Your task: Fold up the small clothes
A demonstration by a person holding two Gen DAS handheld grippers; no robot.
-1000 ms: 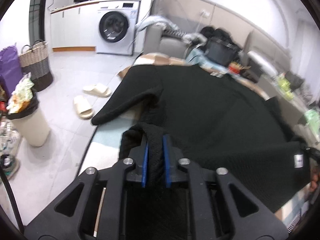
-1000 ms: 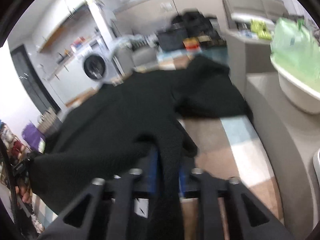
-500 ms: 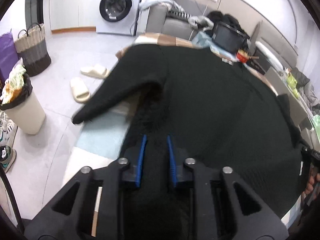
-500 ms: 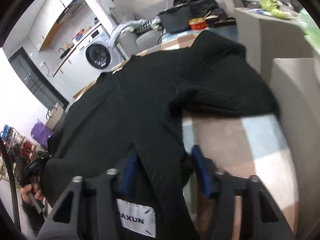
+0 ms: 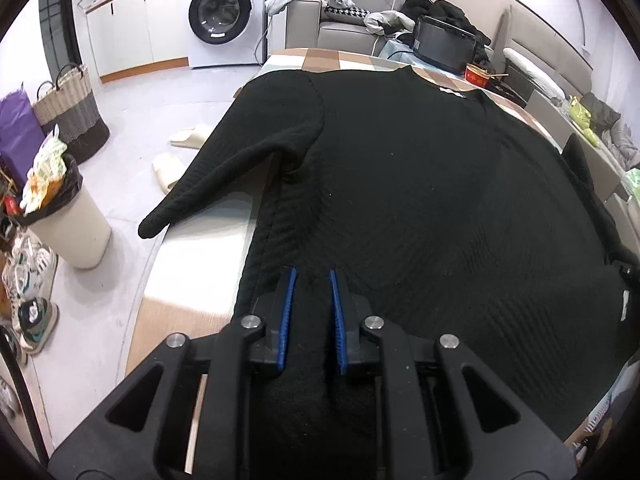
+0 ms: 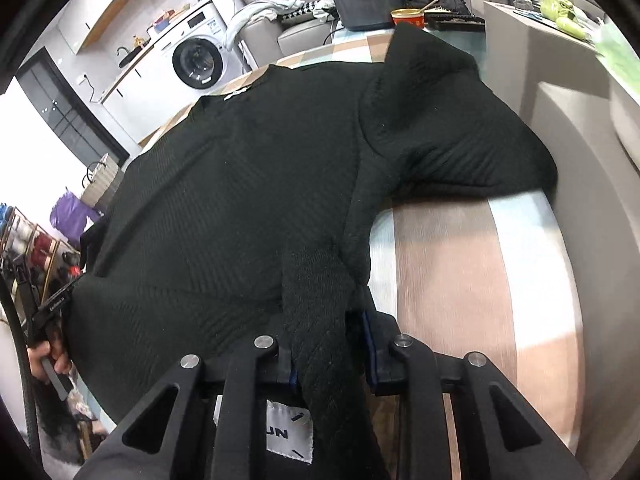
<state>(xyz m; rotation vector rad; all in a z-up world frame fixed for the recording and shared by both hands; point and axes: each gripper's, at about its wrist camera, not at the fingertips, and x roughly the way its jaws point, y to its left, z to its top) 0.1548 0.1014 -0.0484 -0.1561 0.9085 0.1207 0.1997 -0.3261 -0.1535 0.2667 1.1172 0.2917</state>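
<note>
A black ribbed sweater (image 5: 420,200) lies spread on a surface with a checked cover (image 5: 200,240), its collar at the far end. The left sleeve (image 5: 224,168) hangs over the left edge. In the right wrist view the right sleeve (image 6: 460,140) lies bunched to the right. My left gripper (image 5: 313,272) is shut on the near hem at the left corner. My right gripper (image 6: 324,320) is closing; a band of the hem fills the gap between its pads, above a white label (image 6: 288,428). A hand holding the left gripper (image 6: 48,320) shows at the left edge.
On the floor to the left are a bin (image 5: 64,220), a wicker basket (image 5: 72,108), slippers (image 5: 168,168) and shoes (image 5: 32,312). A washing machine (image 5: 224,16) stands behind. A black pot (image 5: 444,44) and a red cup (image 5: 478,76) sit beyond the collar. A grey ledge (image 6: 580,140) flanks the right side.
Both grippers came down with the hem, and the sweater's body now lies flatter on the cover. The right jaws have narrowed onto the hem. The left grip is unchanged.
</note>
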